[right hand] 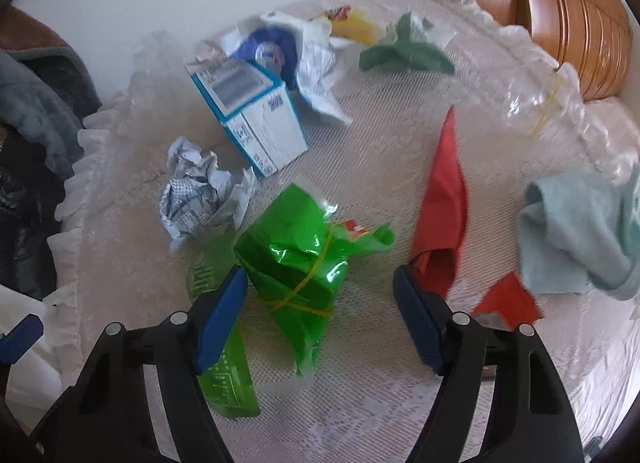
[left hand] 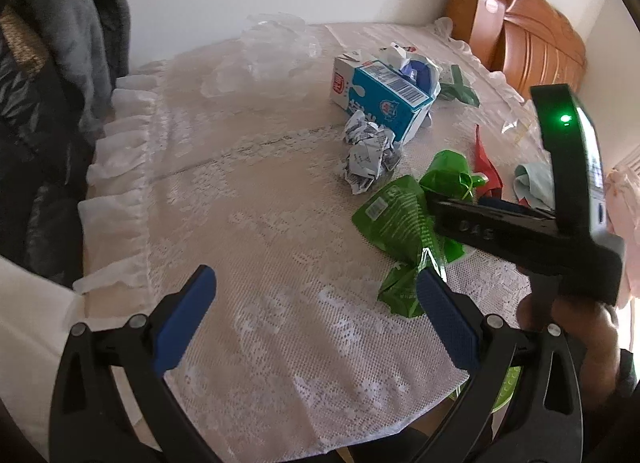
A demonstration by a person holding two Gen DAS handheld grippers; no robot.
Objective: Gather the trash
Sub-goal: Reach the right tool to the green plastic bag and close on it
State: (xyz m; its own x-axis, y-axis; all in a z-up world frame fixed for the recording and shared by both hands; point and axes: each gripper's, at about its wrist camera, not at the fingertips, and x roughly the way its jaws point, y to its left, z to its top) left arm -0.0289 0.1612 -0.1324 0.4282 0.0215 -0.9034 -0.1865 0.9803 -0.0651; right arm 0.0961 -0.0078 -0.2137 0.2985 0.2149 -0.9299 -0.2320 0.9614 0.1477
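Trash lies on a lace-covered table (left hand: 240,223). In the right wrist view my right gripper (right hand: 320,303) is open, its jaws either side of a crumpled green wrapper (right hand: 296,263) bound with a yellow rubber band, lying on a flat green packet (right hand: 224,375). A crumpled paper ball (right hand: 196,191), a blue-and-white carton (right hand: 256,115) and a red wrapper (right hand: 444,203) lie beyond. In the left wrist view my left gripper (left hand: 316,319) is open and empty above bare cloth, left of the green packet (left hand: 396,223). The right gripper's body (left hand: 520,231) reaches over that packet.
A light blue cloth (right hand: 580,231) and clear plastic (right hand: 540,103) lie at the right. A dark green wrapper (right hand: 404,51), a blue-and-white bag (right hand: 280,47) and a yellow packet (right hand: 356,27) sit at the back. A wooden chair (right hand: 560,15) stands behind; grey clothing (left hand: 60,43) hangs left.
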